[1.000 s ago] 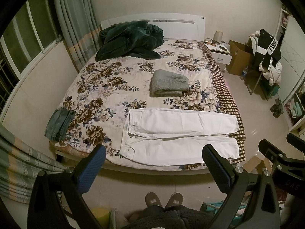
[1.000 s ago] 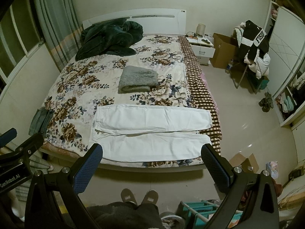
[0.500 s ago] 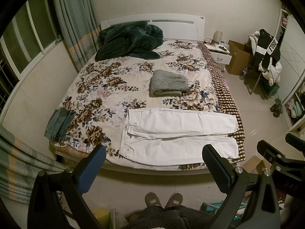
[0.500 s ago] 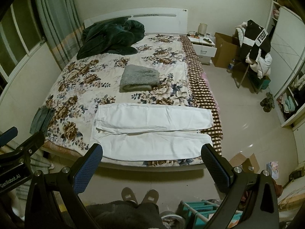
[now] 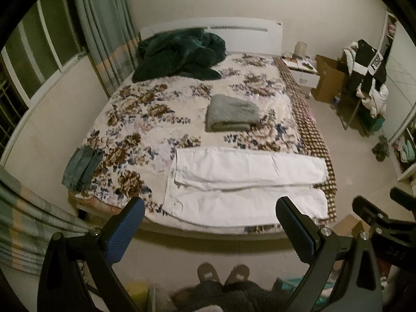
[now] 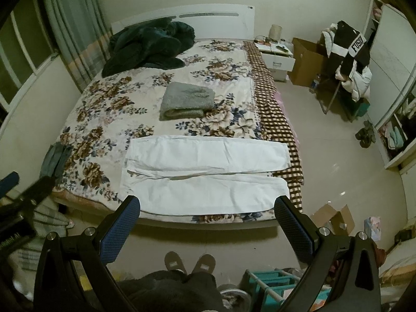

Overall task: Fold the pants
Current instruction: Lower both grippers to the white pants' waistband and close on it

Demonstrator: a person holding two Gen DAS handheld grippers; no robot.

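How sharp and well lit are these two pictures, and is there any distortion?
Left wrist view: dim yellowish light, slight motion blur on the flat white pants, fisheye bending the white headboard. Right wrist view: sharper, same warm dimness, small glare spots on the pale tiled floor, dark vignetted corners.

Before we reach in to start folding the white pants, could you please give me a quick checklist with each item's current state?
1. White pants lie flat, legs side by side: ok.
2. Left tool open and empty: ok.
3. Right tool open and empty: ok.
4. Grey folded towel lies apart from the pants: ok.
5. Nothing lies on the pants: ok.
6. Near pant edge overhanging the bed: cannot tell.
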